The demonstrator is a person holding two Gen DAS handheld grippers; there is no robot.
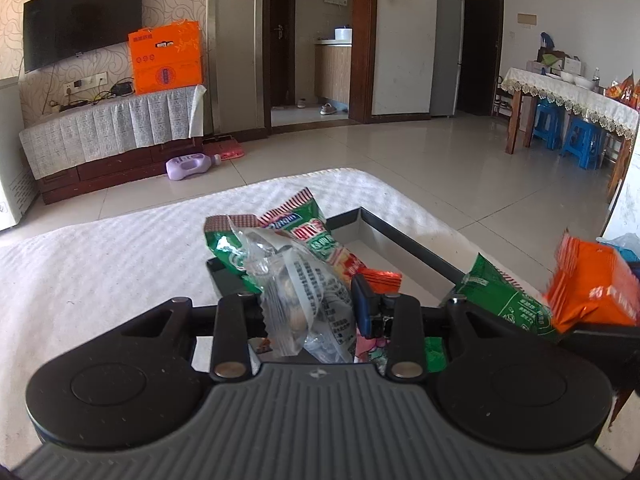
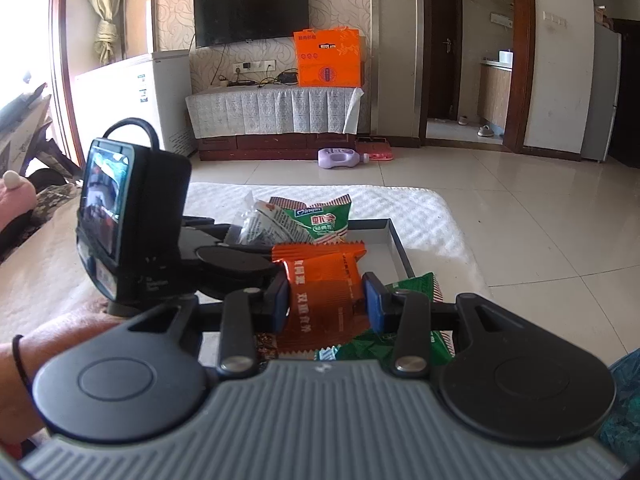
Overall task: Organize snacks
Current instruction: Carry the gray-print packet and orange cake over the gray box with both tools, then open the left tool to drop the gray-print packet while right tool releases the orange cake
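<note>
- Left claw (image 1: 308, 312): jaws narrow, closed on a clear plastic snack packet (image 1: 308, 280) printed with dark text; the packet stands up between the fingers, its top crumpled. Only the blue pad on the right side shows; the other is hidden behind the packet.
- Right claw (image 2: 326, 300): blue pads (image 2: 376, 300) press both sides of an orange snack packet (image 2: 324, 292), which is pinched at mid-length and hangs slightly creased.
- Tray (image 1: 404, 236): a shallow dark-rimmed box with a pale floor, lying on a white textured cloth (image 1: 120, 248) over the worktop. Both claws sit at its near edge.
- Green snack packet (image 1: 304, 228): lies in the tray just behind the clear packet; its red-and-white label faces up.
- Second green packet (image 1: 508, 300): lies at the near right of the tray, beside the orange packet, as the left wrist view shows.
- More wrappers lie under both claws; their kind cannot be told.
- Person's forearm (image 2: 48, 344): visible at the left of the right wrist view, a dark band at the wrist.
- Background: a wall-mounted television (image 2: 250, 8), an orange box (image 2: 328, 58) on a covered cabinet, a purple bottle (image 2: 340, 158) lying on the tiled floor.
</note>
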